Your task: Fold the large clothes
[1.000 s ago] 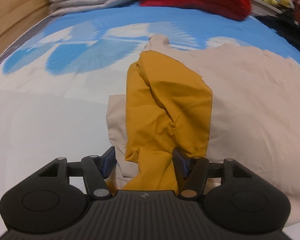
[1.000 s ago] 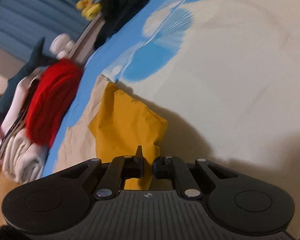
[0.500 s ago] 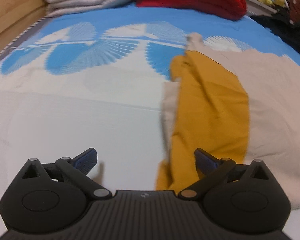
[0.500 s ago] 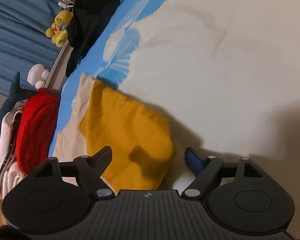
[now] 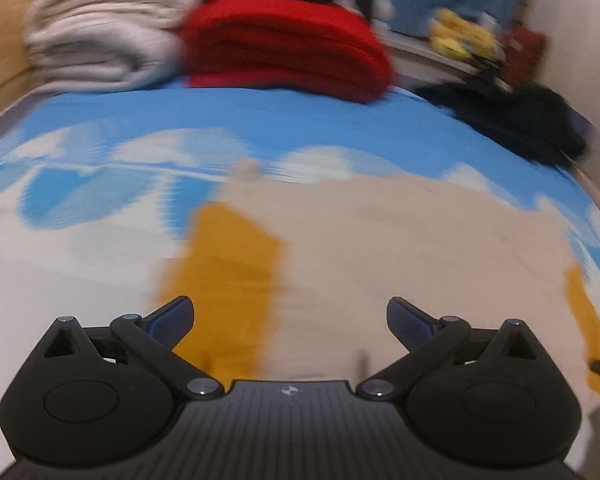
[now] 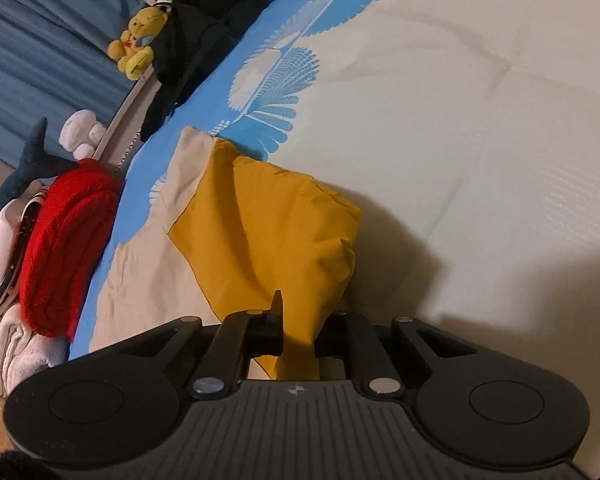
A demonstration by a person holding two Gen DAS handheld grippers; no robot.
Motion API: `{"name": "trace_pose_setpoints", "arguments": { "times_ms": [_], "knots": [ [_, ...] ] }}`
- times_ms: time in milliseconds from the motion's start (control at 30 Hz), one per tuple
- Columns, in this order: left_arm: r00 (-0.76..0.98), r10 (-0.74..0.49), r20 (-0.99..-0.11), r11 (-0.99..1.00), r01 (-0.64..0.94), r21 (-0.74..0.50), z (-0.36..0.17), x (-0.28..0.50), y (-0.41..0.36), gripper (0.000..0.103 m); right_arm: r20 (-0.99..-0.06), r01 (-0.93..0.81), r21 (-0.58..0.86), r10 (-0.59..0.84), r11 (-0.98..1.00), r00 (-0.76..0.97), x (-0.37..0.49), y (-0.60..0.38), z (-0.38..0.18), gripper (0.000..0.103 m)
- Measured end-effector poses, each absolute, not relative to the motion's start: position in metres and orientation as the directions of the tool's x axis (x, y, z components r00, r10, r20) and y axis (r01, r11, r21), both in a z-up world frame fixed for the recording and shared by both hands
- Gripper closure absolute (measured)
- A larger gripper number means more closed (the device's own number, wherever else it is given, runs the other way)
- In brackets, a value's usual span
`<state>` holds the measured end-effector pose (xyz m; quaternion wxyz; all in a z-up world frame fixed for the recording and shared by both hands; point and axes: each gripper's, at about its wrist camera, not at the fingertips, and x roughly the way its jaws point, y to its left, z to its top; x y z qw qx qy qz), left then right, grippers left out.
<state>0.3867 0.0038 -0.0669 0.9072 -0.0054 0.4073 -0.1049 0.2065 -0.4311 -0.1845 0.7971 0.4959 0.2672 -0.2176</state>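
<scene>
A large beige garment [image 5: 400, 240] with mustard-yellow sleeves lies spread on the bed. In the blurred left wrist view one yellow sleeve [image 5: 228, 272] lies folded onto the beige body. My left gripper [image 5: 290, 316] hangs open and empty above the garment. In the right wrist view my right gripper [image 6: 300, 328] is shut on the other yellow sleeve [image 6: 276, 236], which bunches up from the jaws; the beige body [image 6: 148, 264] lies to its left.
The bed cover [image 6: 460, 160] is cream with blue fan prints. Folded red [image 5: 284, 48] and white blankets [image 5: 100, 44] are stacked at the bed's head. Black clothing [image 5: 532, 120] and a yellow plush toy [image 6: 140, 44] lie at the far edge.
My left gripper let go of its yellow sleeve, opened and swung right over the garment. My right gripper opened half a second ago and is now shut on the other yellow sleeve.
</scene>
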Motion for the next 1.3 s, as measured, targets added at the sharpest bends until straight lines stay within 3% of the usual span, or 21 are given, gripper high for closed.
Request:
{"name": "trace_pose_setpoints", "arguments": {
  "times_ms": [67,133,167,233,367,400,433,467,567,700,867,967,1067,1133,1200,1300],
  "knots": [
    [0.635,-0.198,-0.747,0.969,0.244,-0.049,-0.078,0.387,-0.034,0.0,-0.645,0.615,0.681,-0.073,0.397,0.761,0.206,-0.434,-0.186,0.092],
    [0.619,-0.144,-0.772,0.966,0.259,0.027,-0.1,0.391,-0.063,0.0,-0.651,0.624,0.693,-0.058,0.361,0.757,0.205,-0.439,-0.191,0.08],
    [0.607,-0.095,-0.789,0.963,0.257,0.081,-0.117,0.394,-0.073,0.0,-0.658,0.635,0.695,-0.057,0.336,0.75,0.203,-0.44,-0.193,0.066],
    [0.592,-0.033,-0.805,0.956,0.254,0.148,-0.146,0.4,-0.08,0.0,-0.658,0.648,0.715,-0.059,0.263,0.751,0.199,-0.448,-0.201,0.06],
    [0.588,-0.08,-0.805,0.969,0.234,0.075,-0.152,0.395,-0.058,0.0,-0.615,0.607,0.767,-0.03,0.21,0.788,0.2,-0.455,-0.206,0.041],
    [0.582,-0.094,-0.808,0.972,0.23,0.053,-0.146,0.394,-0.048,0.0,-0.614,0.603,0.765,-0.027,0.225,0.789,0.202,-0.454,-0.204,0.049],
    [0.586,-0.104,-0.803,0.975,0.218,0.032,-0.137,0.391,-0.035,0.0,-0.622,0.603,0.749,-0.019,0.276,0.782,0.207,-0.452,-0.201,0.067],
    [0.602,-0.108,-0.791,0.98,0.196,0.015,-0.127,0.387,-0.019,0.0,-0.631,0.602,0.729,-0.021,0.327,0.776,0.211,-0.449,-0.197,0.094],
    [0.624,-0.014,-0.782,0.997,0.065,0.034,-0.112,0.383,0.041,0.0,-0.607,0.578,0.73,-0.041,0.364,0.793,0.211,-0.446,-0.188,0.095],
    [0.576,0.109,-0.81,0.994,-0.054,0.095,-0.131,0.387,0.115,0.0,-0.635,0.608,0.694,-0.072,0.386,0.77,0.214,-0.443,-0.186,0.095],
    [0.533,0.007,-0.846,0.994,-0.098,-0.053,-0.153,0.392,0.16,0.0,-0.686,0.661,0.613,-0.123,0.433,0.717,0.224,-0.436,-0.185,0.095],
    [0.555,0.004,-0.832,0.996,-0.076,-0.046,-0.149,0.389,0.158,0.0,-0.714,0.694,0.561,-0.16,0.452,0.681,0.231,-0.431,-0.174,0.095],
    [0.548,0.002,-0.837,0.997,-0.065,-0.04,-0.152,0.391,0.156,0.0,-0.744,0.731,0.376,-0.285,0.569,0.605,0.253,-0.405,-0.142,0.097],
    [0.533,-0.004,-0.846,0.996,-0.076,-0.053,-0.158,0.398,0.158,0.0,-0.687,0.71,0.199,-0.421,0.675,0.592,0.274,-0.371,-0.109,0.097],
    [0.527,-0.007,-0.85,0.994,-0.086,-0.061,-0.16,0.403,0.16,0.0,-0.554,0.64,0.008,-0.53,0.768,0.642,0.3,-0.32,-0.072,0.098],
    [0.514,-0.021,-0.858,0.99,-0.11,-0.09,-0.162,0.405,0.167,0.0,-0.337,0.448,-0.255,-0.513,0.857,0.79,0.337,-0.219,-0.033,0.098]
  ]
}}
